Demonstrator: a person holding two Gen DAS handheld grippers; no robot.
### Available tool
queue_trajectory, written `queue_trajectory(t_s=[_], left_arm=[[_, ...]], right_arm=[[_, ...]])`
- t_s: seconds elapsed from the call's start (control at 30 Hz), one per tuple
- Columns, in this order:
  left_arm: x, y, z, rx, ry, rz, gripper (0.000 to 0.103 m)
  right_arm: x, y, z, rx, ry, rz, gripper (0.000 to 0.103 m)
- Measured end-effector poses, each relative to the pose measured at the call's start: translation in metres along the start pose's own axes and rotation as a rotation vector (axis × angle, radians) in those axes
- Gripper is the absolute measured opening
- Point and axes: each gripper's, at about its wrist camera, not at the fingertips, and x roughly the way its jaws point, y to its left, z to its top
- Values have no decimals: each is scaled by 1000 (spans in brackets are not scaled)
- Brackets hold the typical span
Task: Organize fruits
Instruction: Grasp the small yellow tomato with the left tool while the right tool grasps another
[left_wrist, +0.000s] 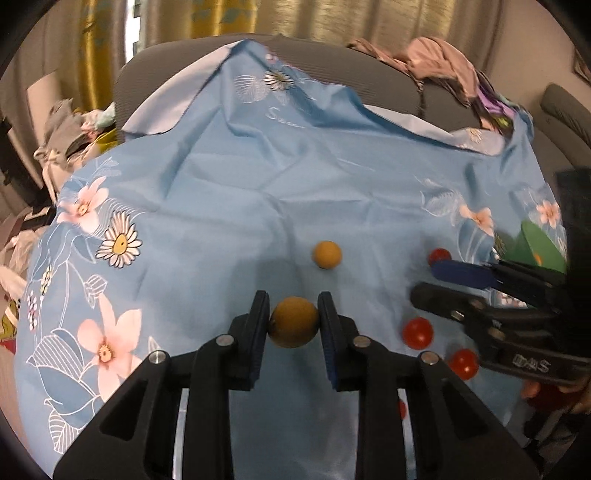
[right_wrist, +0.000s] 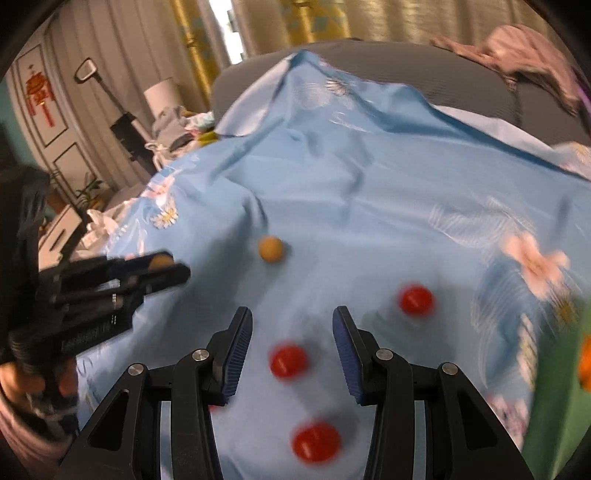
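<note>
Left wrist view: blue floral cloth, thin and creased, draped over a grey ribbed seat as the working surface; far edge folded back to a pale underside. Green container at the right edge, only partly in view, judged the likely drop point for sorted fruit. Left gripper clamped on a tan fruit, round and matte, pinched at its widest part between ridged blue pads; apparently lifted clear of the cloth, though contact underneath cannot be ruled out. Right gripper entering from the right edge, jaws apart and empty, hovering over the red group. Second tan fruit loose near the cloth's middle, just beyond the held one, probably next in its kind. Red fruits, small, glossy and round, clustered toward the right edge: one near the lower jaw, one closer to the near edge, one partly hidden behind the upper finger. Right wrist view: red fruit lying between the open fingers, untouched, suited to a straight pinch; blurred throughout.
</note>
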Motion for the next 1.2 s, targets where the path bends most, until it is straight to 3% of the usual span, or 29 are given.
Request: queue_trajectory(t_s=[0.27,0.47,0.5,0.57,0.63,0.9,1.2], left_arm=[[2,20,6,-38,-10,3,27],[7,29,7,-56,-4,8,27],[8,29,7,-57,-3,8,27],[8,30,7,-56,1,9,27],[8,30,7,-55,3,9,27],[-10,19,1,-32,0,21,27],[-43,-12,-24,7,-3,11,27]], right_arm=[[53,11,30,-41,42,16,46],[87,15,38,-71,102,-31,46],[90,16,38,-77,107,-40,44],[89,18,39,-95,104,-37,26],[87,18,38,-91,109,-46,26],[27,26,26,-82,29,-19,26],[-47,26,-19,-21,-28,15,26]])
